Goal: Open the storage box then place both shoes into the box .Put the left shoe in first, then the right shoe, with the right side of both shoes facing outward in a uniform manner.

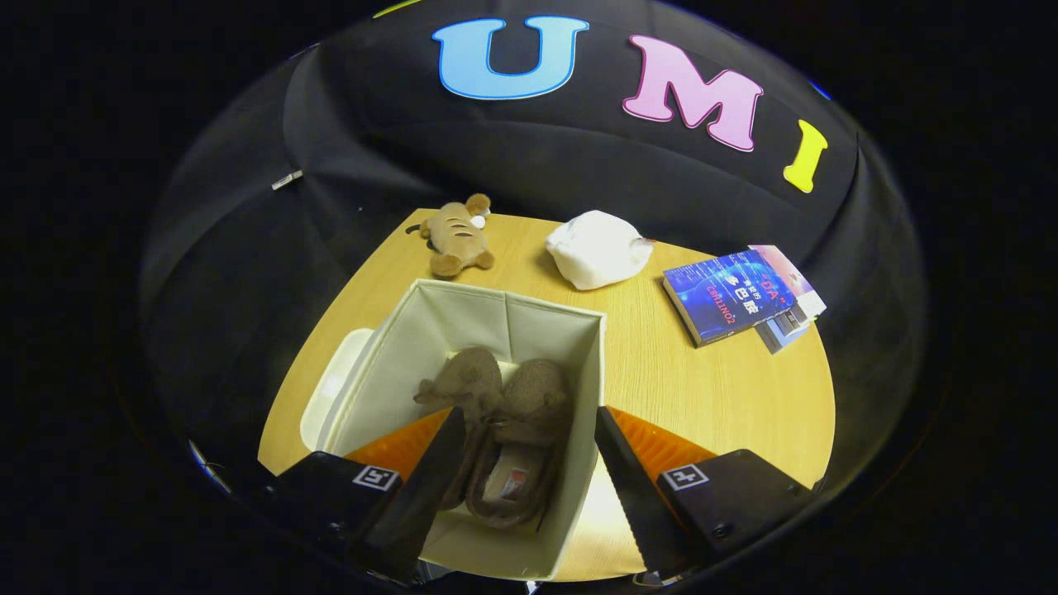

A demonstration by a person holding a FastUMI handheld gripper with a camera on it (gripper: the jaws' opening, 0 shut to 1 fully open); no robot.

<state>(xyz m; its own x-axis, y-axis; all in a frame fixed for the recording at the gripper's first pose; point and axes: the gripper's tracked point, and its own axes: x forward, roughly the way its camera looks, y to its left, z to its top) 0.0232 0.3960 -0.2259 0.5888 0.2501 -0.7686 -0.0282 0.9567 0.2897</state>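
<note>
My gripper [525,450] hangs open and empty above the cream fabric storage box [463,330]; both brown fuzzy slippers [504,430] lie side by side inside, at twelve o'clock. I'd lift straight up, clear of the walls.

The gripper [525,463] hangs above the scene and looks steeply down, its two fingers spread wide apart with nothing pressed between them. The left finger [426,479] slants in from the near left and the right finger [632,487] slants in from the near right, both narrowing toward their far tips. Each finger widens into a blocky base at the near side, and each base carries a small square marker
</note>
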